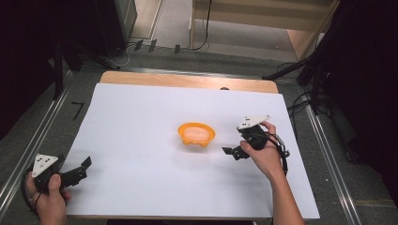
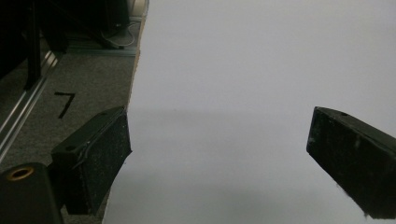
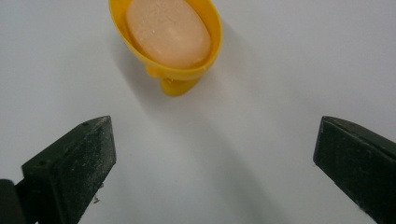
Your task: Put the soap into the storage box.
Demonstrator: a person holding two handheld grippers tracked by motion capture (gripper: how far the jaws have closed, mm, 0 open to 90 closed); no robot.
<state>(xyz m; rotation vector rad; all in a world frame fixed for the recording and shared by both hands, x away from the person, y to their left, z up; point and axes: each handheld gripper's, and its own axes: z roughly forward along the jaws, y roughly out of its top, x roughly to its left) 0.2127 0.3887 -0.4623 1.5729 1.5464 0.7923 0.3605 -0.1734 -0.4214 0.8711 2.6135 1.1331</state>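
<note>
High view: an orange soap dish (image 1: 196,134) sits near the middle of the white table sheet (image 1: 141,122), slightly toward the right edge, upright on its small feet. A pale, peach-coloured bar of soap (image 3: 168,31) lies flat inside it, as the right gripper view shows.

Right gripper (image 1: 233,152): jaws spread wide, nothing between them, pointing toward the dish from its right and just short of it. Its own view has the dish centred ahead, beyond the two black pads (image 3: 74,163). Judgement: lined up on the dish or the soap, with the jaws opened wide enough to take the dish across.

Left gripper (image 1: 80,169): also released and empty, parked near the front-left corner of the sheet, well apart from the dish. Its view looks along the sheet's left edge, with grey floor (image 2: 70,84) beside it. Probably kept out of the way.

Open room: bare sheet on every side of the dish, and nothing stands between the right gripper and it. The far edge shows a strip of wooden tabletop (image 1: 187,80). The right edge is fairly near the right hand (image 1: 265,157).
</note>
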